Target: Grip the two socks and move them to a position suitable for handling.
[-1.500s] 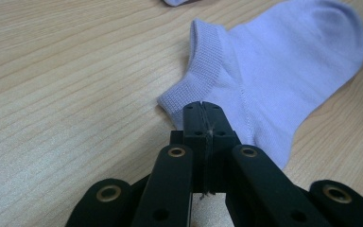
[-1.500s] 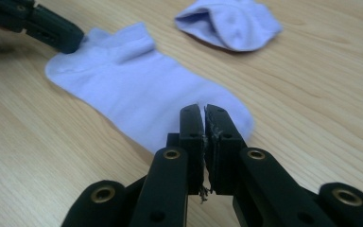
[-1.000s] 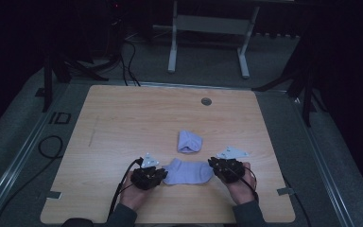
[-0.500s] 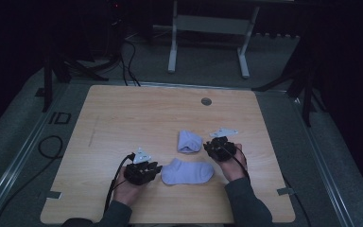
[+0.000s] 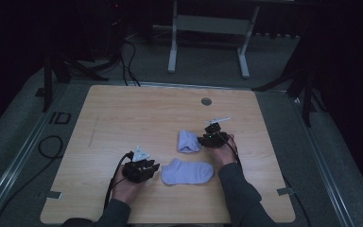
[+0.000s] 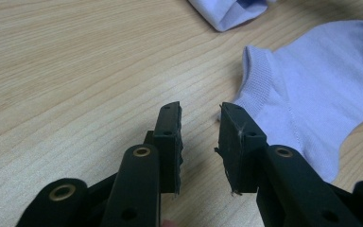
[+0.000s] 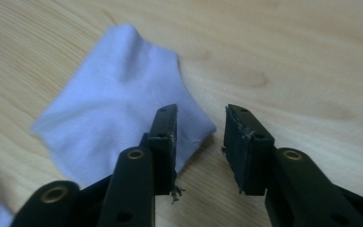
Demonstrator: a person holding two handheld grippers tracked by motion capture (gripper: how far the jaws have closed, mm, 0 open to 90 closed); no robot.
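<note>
Wooden table (image 5: 123, 113), two lilac socks (image 5: 187, 172)

Dim room, grey floor (image 5: 23, 142), metal frame (image 5: 208, 38)

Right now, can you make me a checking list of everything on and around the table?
Surface: wooden table, pale wood grain, a small round grommet near its far edge.
Job's things: flat sock lying near the front edge; folded sock lying behind it, apart from it.
Clutter: nothing seen.
Grippers: left hand-held gripper open, jaws just beside the flat sock's cuff, holding nothing; right hand-held gripper open at the folded sock's corner, holding nothing.
Cables: a black cable trails from the left hand-held gripper; more cables lie on the floor.
Surroundings: grey floor, white frame legs behind the table, dark room.
</note>
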